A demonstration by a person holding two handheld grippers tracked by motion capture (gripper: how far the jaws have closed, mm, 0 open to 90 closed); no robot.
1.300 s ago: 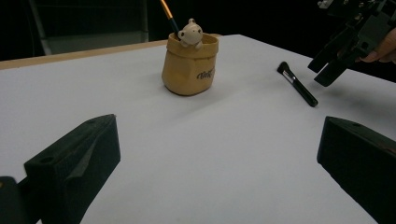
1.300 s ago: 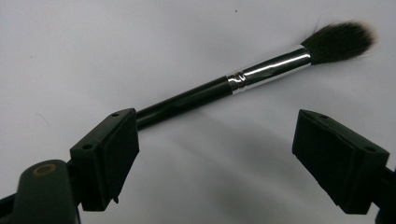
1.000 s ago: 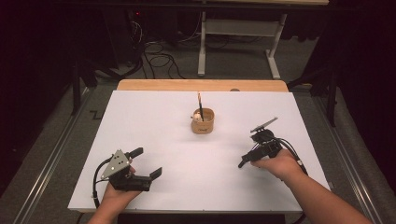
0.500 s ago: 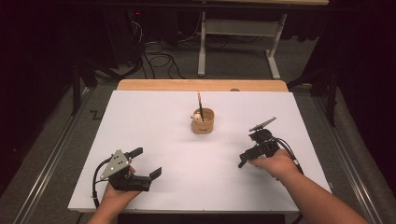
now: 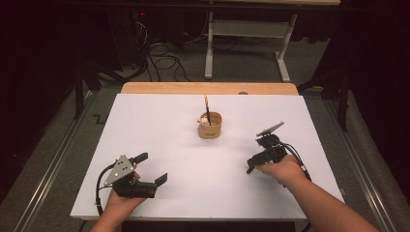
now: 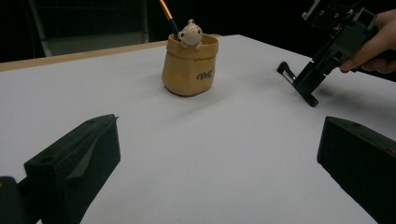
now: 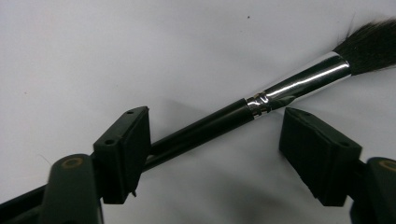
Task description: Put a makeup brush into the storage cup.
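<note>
A black-handled brush (image 7: 219, 125) with a silver ferrule and dark bristles lies flat on the white table (image 5: 159, 125). My right gripper (image 7: 210, 119) straddles it, tips down at the table. Its jaws have just been closing but stand open: the handle runs past the left pad, and the right pad is clear of it. In the high view my right gripper (image 5: 254, 157) is at the right of the table. A tan cup (image 5: 210, 126) with a small bear on its rim holds an orange-and-black brush (image 5: 207, 104). My left gripper (image 5: 152, 167) rests open near the front left, nothing between its jaws.
A wooden strip (image 5: 208, 88) runs along the table's far edge. Beyond it are cables and a white frame's legs (image 5: 209, 53) on the floor. In the left gripper view the cup (image 6: 189, 65) stands ahead and the right gripper (image 6: 303, 86) at the far right.
The right hand has shifted only slightly over the brush. The left hand and the cup have stayed where they were.
</note>
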